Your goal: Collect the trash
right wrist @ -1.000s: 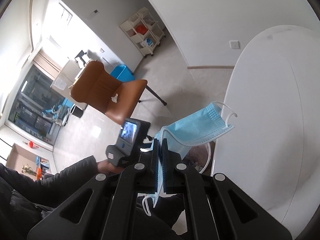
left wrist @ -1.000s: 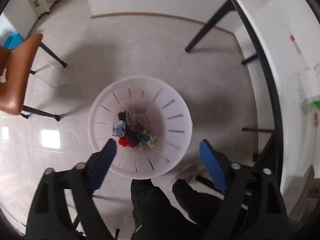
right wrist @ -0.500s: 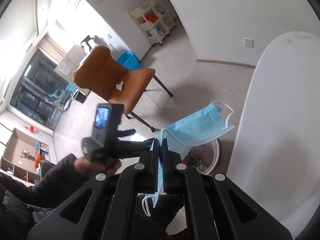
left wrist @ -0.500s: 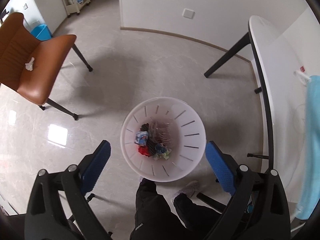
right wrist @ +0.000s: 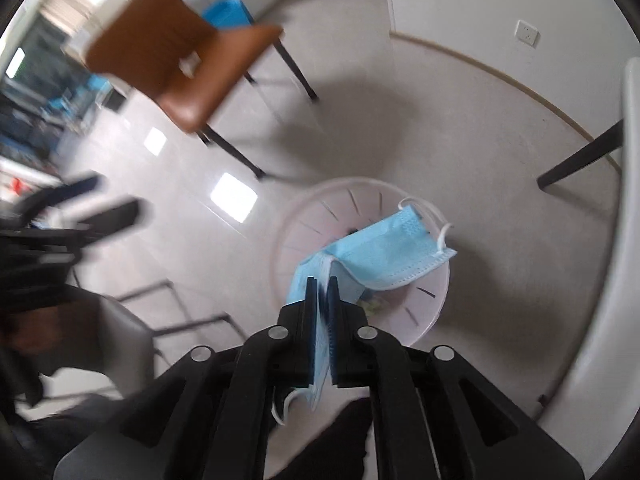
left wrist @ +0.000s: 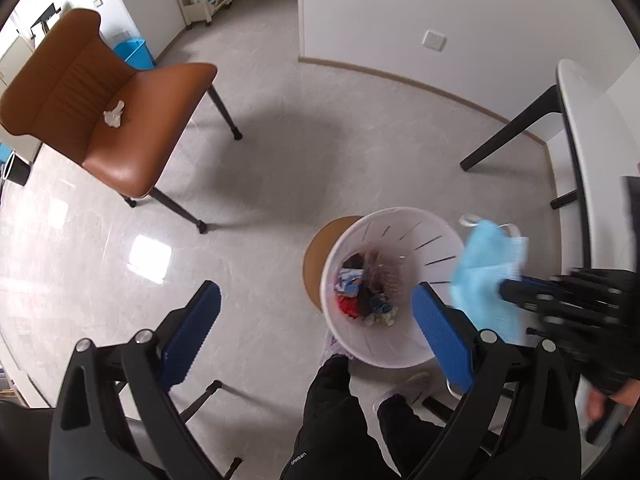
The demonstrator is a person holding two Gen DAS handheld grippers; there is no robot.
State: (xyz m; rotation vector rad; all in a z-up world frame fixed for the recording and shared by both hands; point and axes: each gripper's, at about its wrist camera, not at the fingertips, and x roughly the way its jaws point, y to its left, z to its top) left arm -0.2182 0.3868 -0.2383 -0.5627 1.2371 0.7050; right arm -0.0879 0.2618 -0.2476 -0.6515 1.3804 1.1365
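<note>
right tool pinches the blue face mask above the white bin; left tool gapes wide beside the bin

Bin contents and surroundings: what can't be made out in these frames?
- Trash in the white bin: too small to identify in the left wrist view; the face mask covers it in the right.
- White scrap on the brown chair: too small.
- Left gripper: motion-blurred.
</note>
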